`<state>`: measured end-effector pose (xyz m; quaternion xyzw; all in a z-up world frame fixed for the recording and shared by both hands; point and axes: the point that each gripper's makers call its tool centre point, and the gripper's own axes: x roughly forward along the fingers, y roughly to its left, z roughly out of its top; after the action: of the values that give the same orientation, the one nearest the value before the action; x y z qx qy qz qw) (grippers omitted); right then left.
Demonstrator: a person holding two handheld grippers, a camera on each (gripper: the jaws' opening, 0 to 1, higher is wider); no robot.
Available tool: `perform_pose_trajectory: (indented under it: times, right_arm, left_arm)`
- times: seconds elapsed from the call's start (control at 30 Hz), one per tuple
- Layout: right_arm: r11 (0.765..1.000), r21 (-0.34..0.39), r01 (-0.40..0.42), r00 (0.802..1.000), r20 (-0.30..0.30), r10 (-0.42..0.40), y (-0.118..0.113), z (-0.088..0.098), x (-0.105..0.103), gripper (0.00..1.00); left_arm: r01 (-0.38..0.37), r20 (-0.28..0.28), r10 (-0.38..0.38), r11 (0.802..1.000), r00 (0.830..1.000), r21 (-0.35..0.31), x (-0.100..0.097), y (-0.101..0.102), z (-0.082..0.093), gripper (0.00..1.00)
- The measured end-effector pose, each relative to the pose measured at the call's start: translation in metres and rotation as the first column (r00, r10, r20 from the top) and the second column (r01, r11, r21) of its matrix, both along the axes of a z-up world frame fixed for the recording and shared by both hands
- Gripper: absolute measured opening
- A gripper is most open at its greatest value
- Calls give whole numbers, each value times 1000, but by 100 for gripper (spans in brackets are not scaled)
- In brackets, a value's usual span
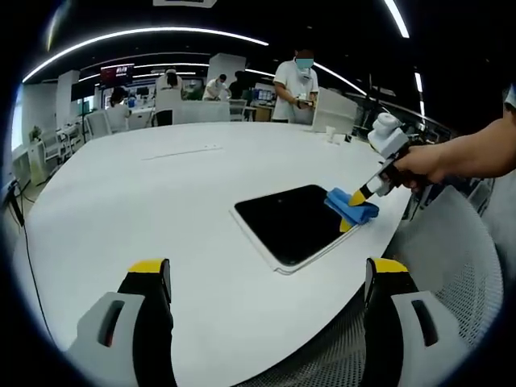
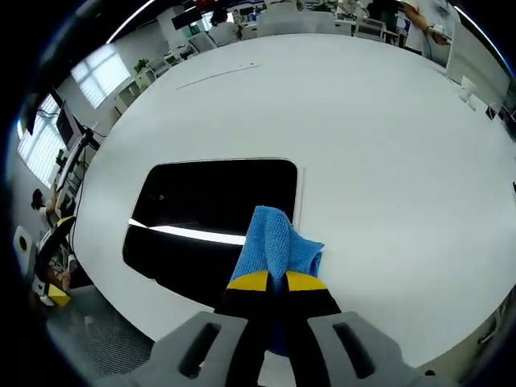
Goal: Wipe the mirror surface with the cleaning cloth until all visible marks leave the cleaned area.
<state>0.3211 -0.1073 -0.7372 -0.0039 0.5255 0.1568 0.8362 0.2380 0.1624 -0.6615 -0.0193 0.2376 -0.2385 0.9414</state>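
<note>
A flat, dark mirror (image 1: 290,222) in a white frame lies on the white table (image 1: 161,210). In the left gripper view my right gripper (image 1: 360,197), held by a hand, is shut on a blue cleaning cloth (image 1: 351,206) resting at the mirror's right edge. My left gripper (image 1: 270,278) hovers open over the table's near edge, with nothing between its fingers. In the right gripper view the blue cloth (image 2: 274,246) sticks out from the shut right gripper (image 2: 271,280) over the mirror (image 2: 205,214), near its right edge. A bright ceiling light streak reflects in the glass.
A grey mesh chair (image 1: 463,274) stands by the table's right edge. Small white items (image 1: 330,133) sit at the table's far side. A person (image 1: 295,85) stands beyond the table, and others sit at desks (image 1: 173,93) further back.
</note>
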Motion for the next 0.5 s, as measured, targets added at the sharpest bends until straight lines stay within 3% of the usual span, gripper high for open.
perform_pose_trajectory:
  times: [0.1,0.17,0.27,0.37,0.5]
  right_arm:
    - [1000,7,3,1000,-5,-3,0,0,-5,0]
    - [999,28,44,999,-23,-43,0,0,-7,0]
    - [998,31,57,998,-42,-55,0,-1,-5,0]
    - [998,20,53,998,-41,-52,1,-3,-3,0]
    - [998,25,60,997,-41,-59,0,-3,-4,0]
  left_arm:
    - [8,8,-8,1000,1000,15,-1,-2,3,99]
    - [-4,7,5,997,1000,-80,-1,-7,13,99]
    - [-14,22,15,999,1000,-37,1,-3,19,99]
    - [-17,20,18,998,1000,-60,-1,-8,22,99]
    - [-38,33,39,999,999,-23,-1,-7,18,99]
